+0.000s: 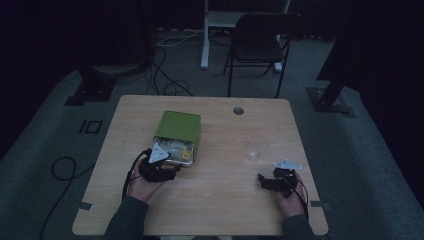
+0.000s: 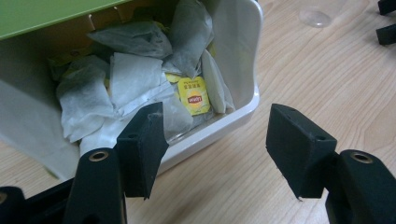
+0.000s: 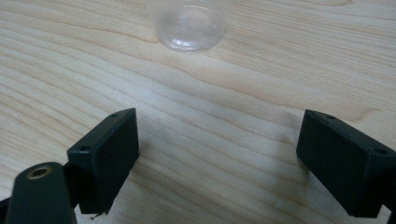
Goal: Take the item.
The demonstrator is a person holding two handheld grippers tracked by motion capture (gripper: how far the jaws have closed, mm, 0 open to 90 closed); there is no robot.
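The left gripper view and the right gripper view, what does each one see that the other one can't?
Left gripper view alone: a white tray heaped with tea bags, one with a yellow tag, under a green box. The left gripper is open, one jaw over the tray's edge, the other over bare table.

Right gripper view alone: the open right gripper close up, its jaws apart over bare wood, aimed at the cup.

Both: the wooden table and the clear plastic cup, far off in the left view, straight ahead in the right.

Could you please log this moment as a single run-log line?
left gripper: open, at tea bag box | right gripper: open, facing clear cup | table: nothing held
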